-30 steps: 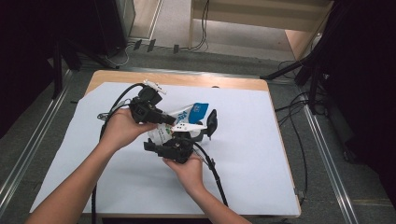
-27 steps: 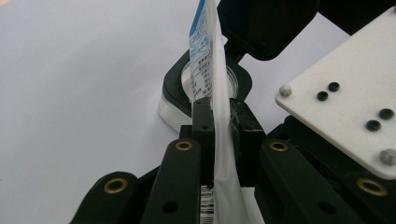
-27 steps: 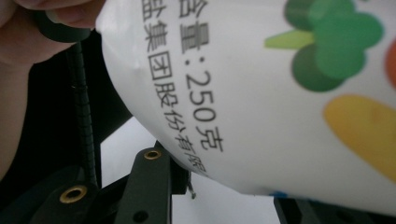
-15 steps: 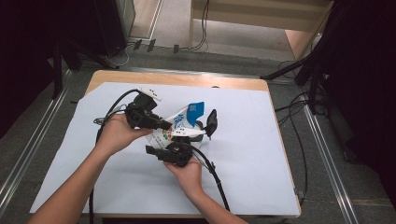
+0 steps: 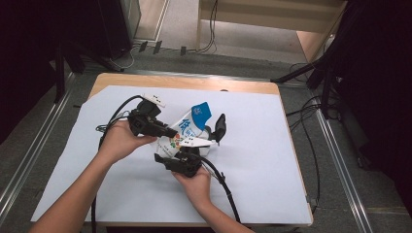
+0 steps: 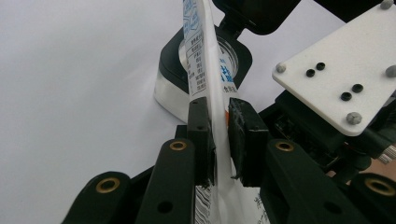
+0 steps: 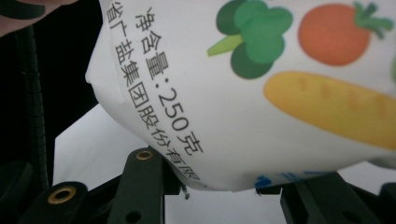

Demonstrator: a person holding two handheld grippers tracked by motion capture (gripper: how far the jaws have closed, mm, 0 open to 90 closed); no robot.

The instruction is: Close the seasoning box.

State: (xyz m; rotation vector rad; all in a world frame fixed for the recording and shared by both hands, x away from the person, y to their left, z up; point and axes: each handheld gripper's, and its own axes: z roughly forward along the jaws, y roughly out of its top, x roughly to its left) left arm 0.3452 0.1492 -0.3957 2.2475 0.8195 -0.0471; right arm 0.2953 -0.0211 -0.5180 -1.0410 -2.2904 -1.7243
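Your left gripper [image 6: 219, 140] fingers, just easing wider, pinch the salt bag [image 5: 187, 131]; your right gripper [image 7: 219, 191] at six o'clock grips its bottom.

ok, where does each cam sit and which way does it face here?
High view: above the person's side of the table, looking forward and down; both forearms, left hand-held gripper and right hand-held gripper at the bag.
Left gripper view: on the left hand-held gripper, looking along its jaws, the bag's edge pinched between them, toward a black-lidded jar.
Right gripper view: on the right hand-held gripper, looking along its jaws at the bag's printed side.
Shared: all three show the bag.
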